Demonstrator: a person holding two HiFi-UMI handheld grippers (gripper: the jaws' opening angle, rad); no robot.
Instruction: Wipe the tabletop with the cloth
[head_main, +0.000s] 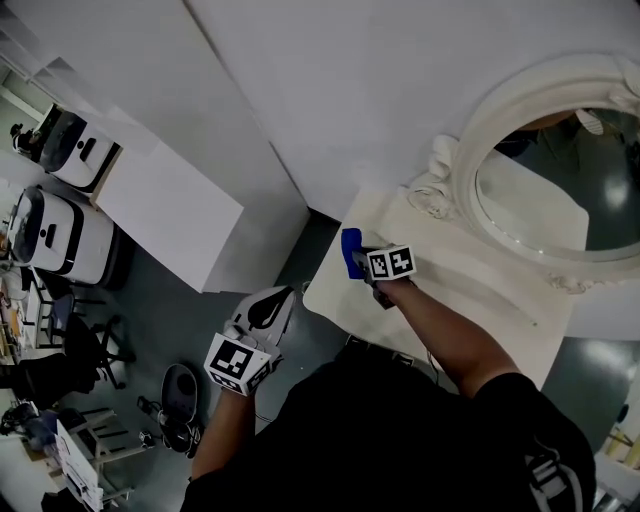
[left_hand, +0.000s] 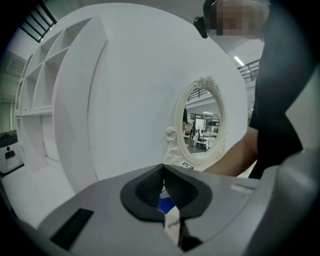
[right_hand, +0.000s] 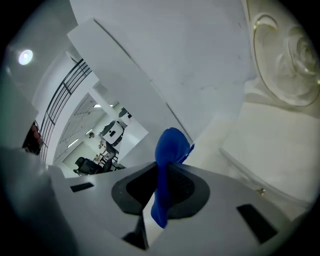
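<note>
Currently: one blue cloth (head_main: 351, 250), two grippers, one cream tabletop (head_main: 470, 290), one oval mirror (head_main: 550, 190) in an ornate white frame. The right gripper (head_main: 358, 262) has its jaws clamped on the cloth, bunched end sticking out past the tips, at the tabletop's near-left corner beside the mirror's base; the left gripper (head_main: 280, 300), jaws pressed together on nothing, hangs off the table edge over the grey floor (head_main: 180, 320). Only the head view shows both grippers together; only the left gripper view shows a room reflected in the mirror; only the right gripper view shows the pinch close up.
</note>
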